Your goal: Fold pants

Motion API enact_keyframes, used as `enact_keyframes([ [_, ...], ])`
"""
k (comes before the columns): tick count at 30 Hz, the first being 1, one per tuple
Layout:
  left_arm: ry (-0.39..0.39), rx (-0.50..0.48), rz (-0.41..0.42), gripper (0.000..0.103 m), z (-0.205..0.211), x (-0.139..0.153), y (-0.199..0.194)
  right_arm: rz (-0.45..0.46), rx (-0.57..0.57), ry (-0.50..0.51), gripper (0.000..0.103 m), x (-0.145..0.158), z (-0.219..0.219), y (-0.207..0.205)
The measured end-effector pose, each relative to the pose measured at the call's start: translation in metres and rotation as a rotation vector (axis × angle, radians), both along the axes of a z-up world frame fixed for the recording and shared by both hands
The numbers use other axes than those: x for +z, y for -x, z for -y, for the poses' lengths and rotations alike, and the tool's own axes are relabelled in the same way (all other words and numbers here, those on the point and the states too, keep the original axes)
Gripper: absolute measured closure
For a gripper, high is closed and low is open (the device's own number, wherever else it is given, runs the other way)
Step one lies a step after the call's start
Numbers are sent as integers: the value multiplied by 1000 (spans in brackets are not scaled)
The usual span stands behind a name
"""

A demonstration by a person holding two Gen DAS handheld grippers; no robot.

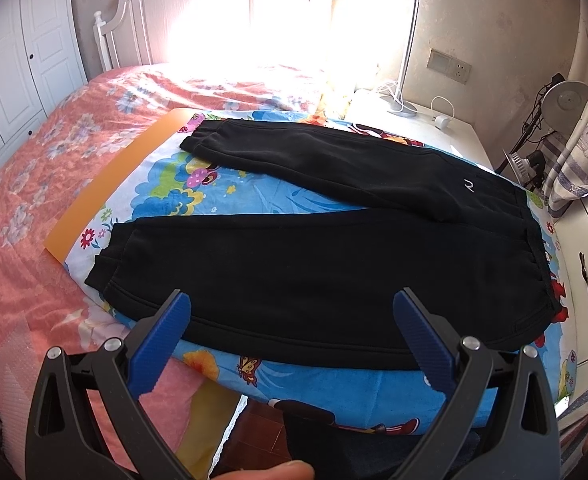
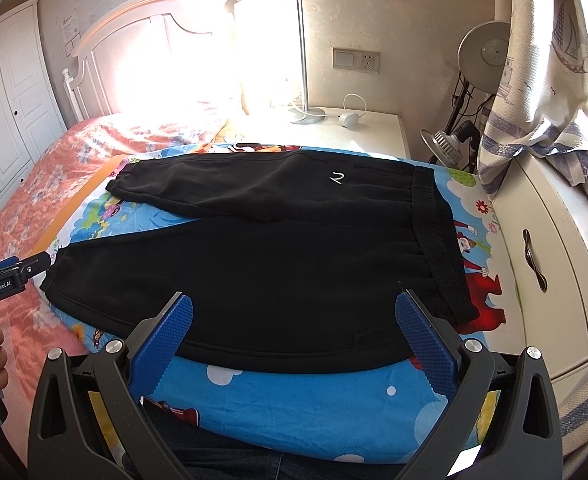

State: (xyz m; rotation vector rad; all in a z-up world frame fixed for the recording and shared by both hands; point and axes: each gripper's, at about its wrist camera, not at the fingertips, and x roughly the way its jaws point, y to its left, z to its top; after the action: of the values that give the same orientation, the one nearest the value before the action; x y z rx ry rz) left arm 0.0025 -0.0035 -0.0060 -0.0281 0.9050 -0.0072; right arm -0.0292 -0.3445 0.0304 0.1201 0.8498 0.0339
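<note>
Black pants (image 1: 313,264) lie flat on a blue cartoon sheet (image 1: 182,196) on the bed, legs spread apart toward the left, waistband at the right. In the right wrist view the pants (image 2: 274,264) show a small white logo (image 2: 337,178) near the waistband (image 2: 433,232). My left gripper (image 1: 292,304) is open and empty, just above the near leg's front edge. My right gripper (image 2: 294,306) is open and empty, above the near leg close to the waist. The left gripper also shows at the left edge of the right wrist view (image 2: 22,270).
An orange board (image 1: 106,184) lies under the sheet on a pink floral bedspread (image 1: 34,200). A white nightstand (image 2: 361,128) with a lamp and cable stands behind. A white cabinet (image 2: 553,260) and curtain (image 2: 533,100) are at the right. A white headboard (image 1: 174,20) stands at the back.
</note>
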Motion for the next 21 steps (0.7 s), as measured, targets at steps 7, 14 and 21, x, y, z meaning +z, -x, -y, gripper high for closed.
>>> enact_keyframes([
  [7, 99, -74, 52, 2, -2, -15, -4, 3, -85, -70, 5, -24, 75, -40],
  [14, 180, -229, -51, 2, 19, -50, -29, -157, 43, 39, 5, -68, 142, -166],
  [21, 190, -277, -132, 2, 43, -86, -72, -359, 210, 266, 5, -109, 178, -316],
])
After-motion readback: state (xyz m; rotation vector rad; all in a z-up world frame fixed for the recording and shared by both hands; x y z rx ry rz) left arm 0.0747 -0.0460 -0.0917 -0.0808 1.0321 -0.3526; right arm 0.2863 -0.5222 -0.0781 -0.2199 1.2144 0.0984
